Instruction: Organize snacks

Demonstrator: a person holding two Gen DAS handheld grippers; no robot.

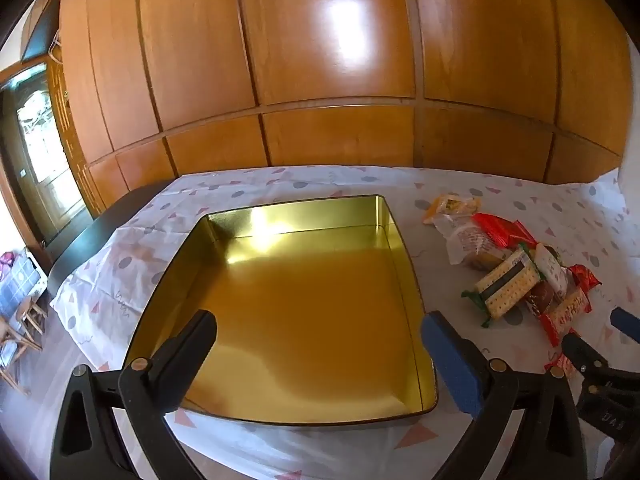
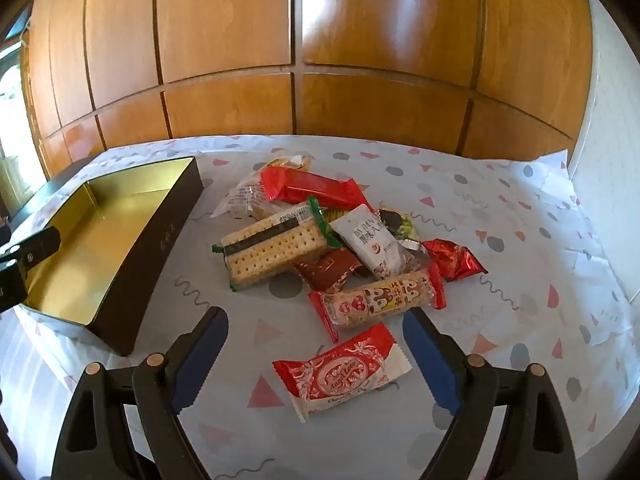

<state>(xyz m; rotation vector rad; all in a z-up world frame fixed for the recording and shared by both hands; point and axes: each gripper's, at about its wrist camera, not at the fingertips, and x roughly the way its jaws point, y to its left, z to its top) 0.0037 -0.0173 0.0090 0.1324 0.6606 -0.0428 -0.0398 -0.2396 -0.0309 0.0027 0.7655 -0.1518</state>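
Right gripper (image 2: 316, 356) wide open, empty; left gripper (image 1: 320, 356) same, over tin (image 1: 304, 420). Red-white wafer packet (image 2: 344, 372) at your 12 o'clock: light, crinkly, slippery, fragile. Pinch mid-body gently.

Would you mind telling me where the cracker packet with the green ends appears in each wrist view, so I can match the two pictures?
Left wrist view: the cracker packet lies at the right, in the snack pile, right of the gold tin.
Right wrist view: the cracker packet lies near the centre, on the left side of the pile, right of the tin.
Shared landmark: the gold tin, open, with nothing in it.
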